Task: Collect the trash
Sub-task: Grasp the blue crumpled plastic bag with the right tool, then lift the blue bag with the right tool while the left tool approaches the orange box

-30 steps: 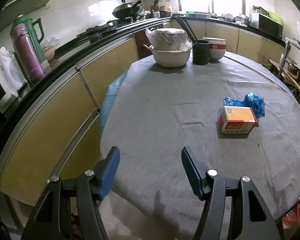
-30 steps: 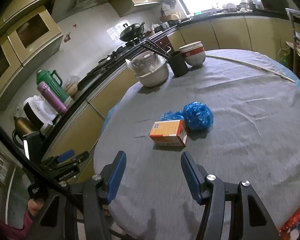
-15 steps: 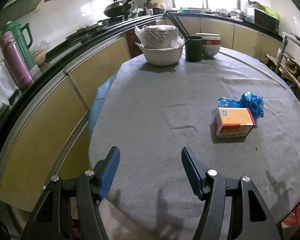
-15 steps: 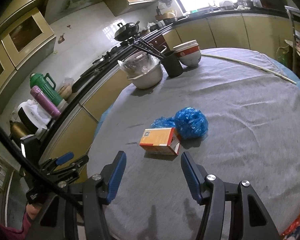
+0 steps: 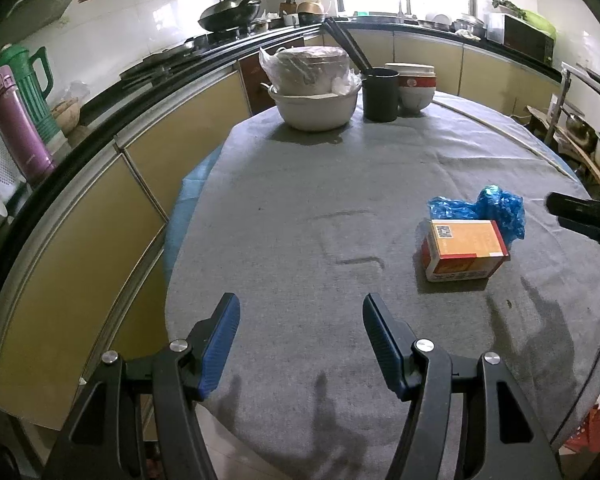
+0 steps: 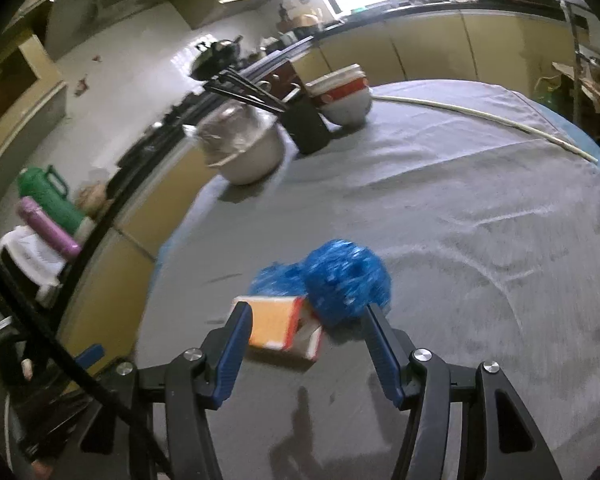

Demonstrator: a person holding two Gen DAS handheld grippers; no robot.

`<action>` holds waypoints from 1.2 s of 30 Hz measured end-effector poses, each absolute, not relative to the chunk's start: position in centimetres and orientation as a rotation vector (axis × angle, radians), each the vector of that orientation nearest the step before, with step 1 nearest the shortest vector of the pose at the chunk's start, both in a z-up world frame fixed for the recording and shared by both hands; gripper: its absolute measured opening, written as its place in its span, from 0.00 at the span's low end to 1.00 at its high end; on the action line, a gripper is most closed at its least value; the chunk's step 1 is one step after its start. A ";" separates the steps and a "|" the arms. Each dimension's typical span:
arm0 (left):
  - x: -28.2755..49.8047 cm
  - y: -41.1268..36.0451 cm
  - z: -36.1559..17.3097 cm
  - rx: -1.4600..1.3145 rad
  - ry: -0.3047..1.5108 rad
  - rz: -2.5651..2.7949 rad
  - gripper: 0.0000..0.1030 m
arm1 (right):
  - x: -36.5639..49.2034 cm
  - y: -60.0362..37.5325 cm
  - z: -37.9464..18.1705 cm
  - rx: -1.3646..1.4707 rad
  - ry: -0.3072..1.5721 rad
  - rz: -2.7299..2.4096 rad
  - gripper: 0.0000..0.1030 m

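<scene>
An orange and white carton (image 5: 464,249) (image 6: 278,330) lies on the grey cloth of the round table (image 5: 300,216), with a crumpled blue plastic bag (image 5: 486,211) (image 6: 340,280) right behind it. My right gripper (image 6: 306,314) stands open just in front of both, the carton near its left finger and the bag near its right finger, neither pinched. Its tip also shows at the right edge of the left wrist view. My left gripper (image 5: 300,306) is open over bare cloth near the table's front edge, well left of the carton.
At the table's far side stand a white basin holding a wrapped pot (image 5: 314,88), a black holder with chopsticks (image 5: 380,94) and stacked bowls (image 5: 414,88). A white stick (image 6: 484,120) lies at the far right. Yellow kitchen cabinets (image 5: 100,216) curve along the left, flasks (image 5: 20,120) on the counter.
My right gripper has moved forward and down toward the carton and bag, which now sit just past its fingertips. The left gripper has barely shifted over the table.
</scene>
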State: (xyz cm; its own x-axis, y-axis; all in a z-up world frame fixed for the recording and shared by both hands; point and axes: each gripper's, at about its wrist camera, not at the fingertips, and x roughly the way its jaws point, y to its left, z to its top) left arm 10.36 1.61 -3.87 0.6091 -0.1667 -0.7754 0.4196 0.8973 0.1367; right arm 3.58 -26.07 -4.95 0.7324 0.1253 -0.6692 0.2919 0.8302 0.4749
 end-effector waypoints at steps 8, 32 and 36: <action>11.1 1.4 -4.4 0.324 0.872 -0.351 0.63 | 8.0 -27.7 -7.8 0.630 0.800 -0.140 0.59; 13.7 -4.9 -5.9 0.313 0.923 -0.619 0.63 | 7.4 -29.8 -9.4 0.605 0.771 -0.288 0.45; 14.6 -6.4 -5.8 0.295 0.908 -0.780 0.65 | 5.4 -30.3 -9.2 0.596 0.791 -0.314 0.45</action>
